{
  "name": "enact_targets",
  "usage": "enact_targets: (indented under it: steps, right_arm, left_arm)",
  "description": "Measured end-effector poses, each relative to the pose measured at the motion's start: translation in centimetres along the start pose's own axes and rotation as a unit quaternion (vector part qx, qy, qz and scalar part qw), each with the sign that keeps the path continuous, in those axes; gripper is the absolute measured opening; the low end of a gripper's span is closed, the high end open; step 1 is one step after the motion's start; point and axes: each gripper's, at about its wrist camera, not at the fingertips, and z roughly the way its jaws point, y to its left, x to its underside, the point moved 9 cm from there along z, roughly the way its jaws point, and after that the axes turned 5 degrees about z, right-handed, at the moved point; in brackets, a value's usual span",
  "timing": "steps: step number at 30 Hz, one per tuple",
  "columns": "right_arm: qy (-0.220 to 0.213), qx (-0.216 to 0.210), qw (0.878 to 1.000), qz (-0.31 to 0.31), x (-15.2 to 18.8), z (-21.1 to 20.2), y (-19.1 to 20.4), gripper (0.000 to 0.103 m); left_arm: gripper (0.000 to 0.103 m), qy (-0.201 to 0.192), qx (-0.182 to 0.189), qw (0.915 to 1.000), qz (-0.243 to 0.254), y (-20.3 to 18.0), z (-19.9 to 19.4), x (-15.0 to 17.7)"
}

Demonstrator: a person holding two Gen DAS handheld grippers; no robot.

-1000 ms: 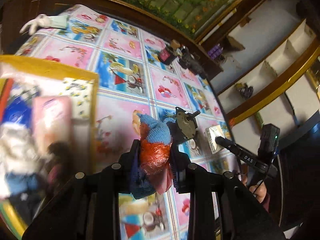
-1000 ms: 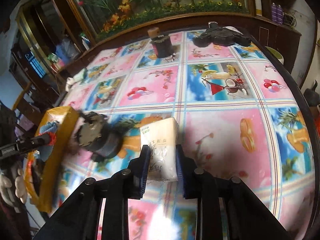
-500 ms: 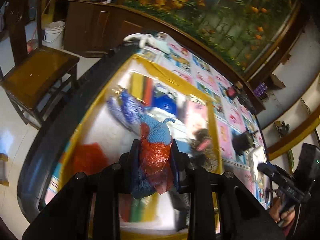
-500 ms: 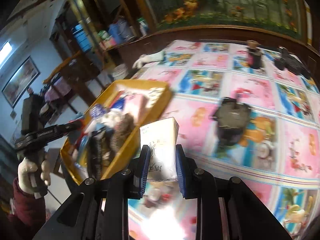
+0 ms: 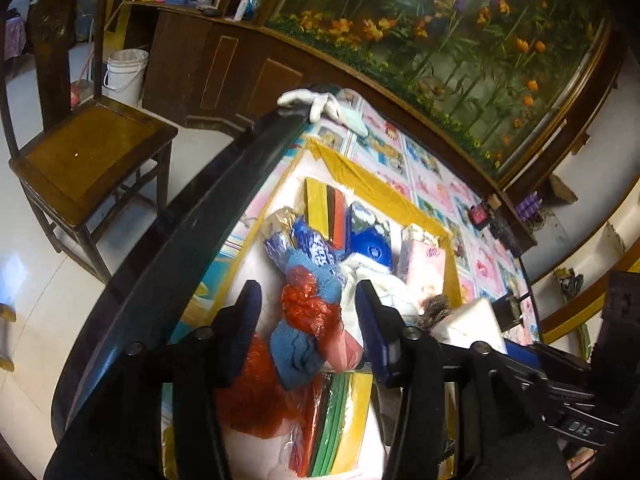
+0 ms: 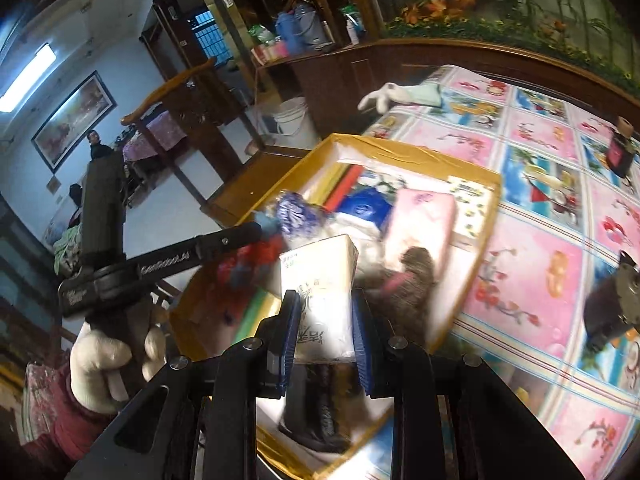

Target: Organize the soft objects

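Note:
A yellow-rimmed box on the table holds several soft things. My left gripper is open over the box, and the blue and red knitted bundle lies between its spread fingers on the pile. My right gripper is shut on a white tissue pack and holds it above the near part of the box. The left gripper's arm shows to the left in the right wrist view. The tissue pack also shows in the left wrist view.
In the box lie a pink tissue pack, a blue pouch and coloured foam sheets. A white glove lies at the table's far corner. A dark gadget and a small dark bottle stand on the patterned cloth. A wooden chair stands beside the table.
My left gripper has opened and the knitted bundle now rests in the box. My right gripper has carried the tissue pack from over the table to above the box.

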Motion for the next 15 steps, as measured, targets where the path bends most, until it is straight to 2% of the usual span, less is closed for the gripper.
enact_targets:
  steps: [6, 11, 13, 15]
  right_arm:
    - [0.017, -0.005, 1.0, -0.012, -1.9, 5.5, 2.5, 0.025]
    - [0.035, 0.029, 0.999, -0.021, -2.1, 9.7, 2.4, 0.03]
    - [0.022, 0.024, 0.999, -0.017, -1.9, 9.2, 2.5, 0.038]
    - [0.0, 0.024, 1.0, -0.015, -1.8, 7.7, 2.3, 0.058]
  left_arm:
    - [0.051, -0.05, -0.016, 0.9986, 0.011, 0.0, -2.9, -0.2]
    - [0.06, -0.093, -0.06, 0.9931, 0.039, -0.5, -5.4, -0.2]
    - [0.063, -0.122, -0.09, 0.9867, 0.057, -0.8, -6.6, -0.5]
    - [0.065, -0.158, -0.127, 0.9761, 0.079, -1.5, -8.1, -0.8]
